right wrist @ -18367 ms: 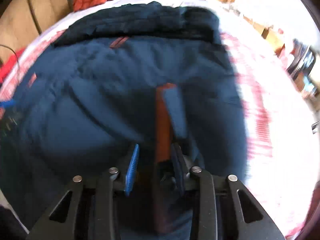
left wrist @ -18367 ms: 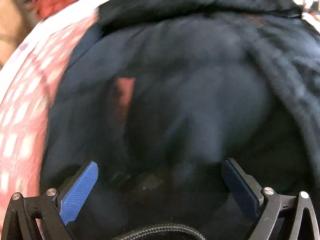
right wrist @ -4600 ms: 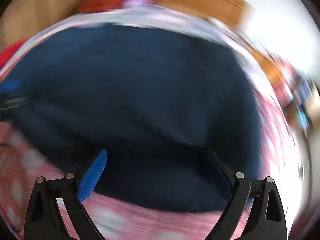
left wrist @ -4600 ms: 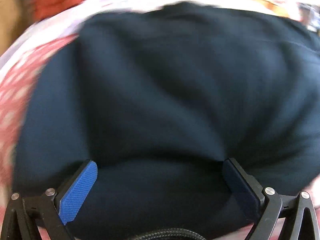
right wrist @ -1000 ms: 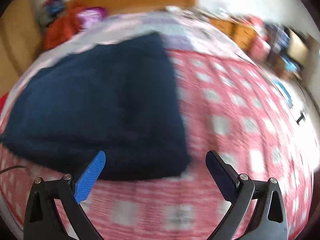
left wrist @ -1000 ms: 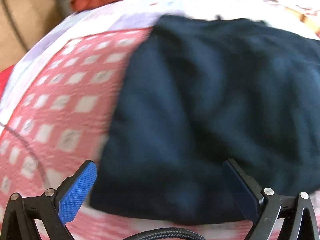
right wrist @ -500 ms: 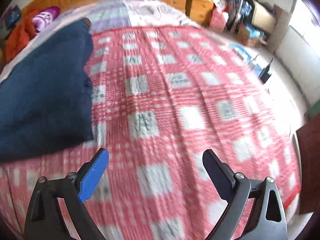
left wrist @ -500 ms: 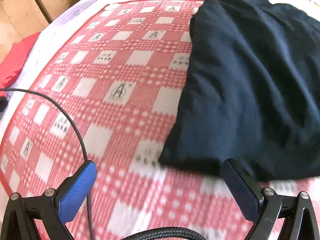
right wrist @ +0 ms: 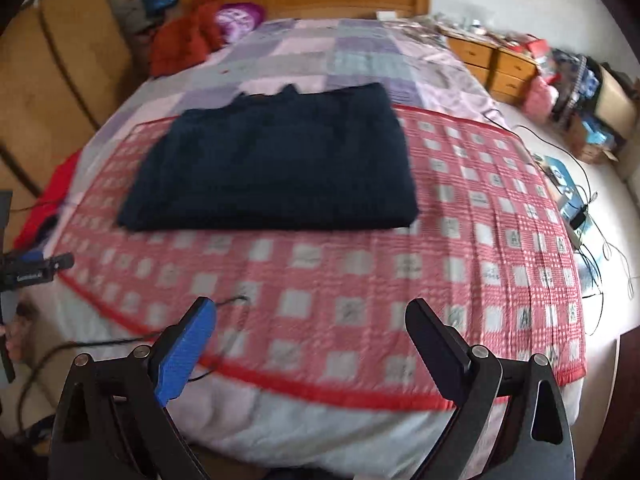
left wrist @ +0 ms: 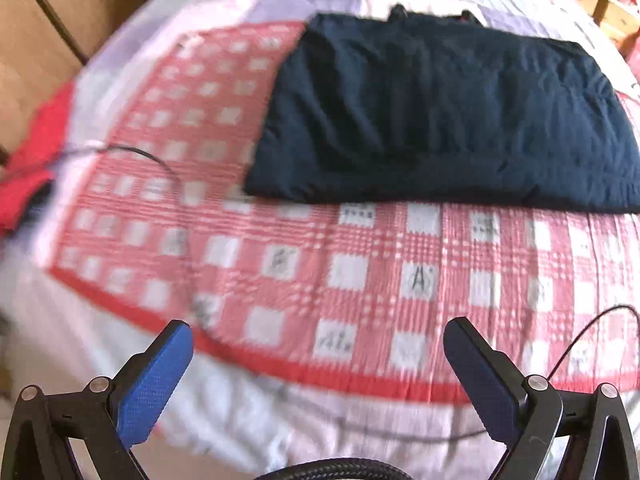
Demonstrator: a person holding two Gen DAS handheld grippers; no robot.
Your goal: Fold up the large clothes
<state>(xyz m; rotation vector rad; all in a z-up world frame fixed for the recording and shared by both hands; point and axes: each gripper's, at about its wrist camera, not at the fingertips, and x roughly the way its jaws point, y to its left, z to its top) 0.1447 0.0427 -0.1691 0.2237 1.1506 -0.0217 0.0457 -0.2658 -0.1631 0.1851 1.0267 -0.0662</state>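
Garment: the folded navy garment lies flat on the red checked blanket on the bed, in the upper half of both frames.
Your left hand-held gripper: released, holding nothing, at the bottom of the frame, well apart from the garment.
Your right hand-held gripper: released, holding nothing, low in the frame over the blanket's near edge, garment up and left.

Capital "A" printed in the white squares of the red-and-white checked cotton blanket, legible in both views. White lettering on the black device at left, too blurred to read.
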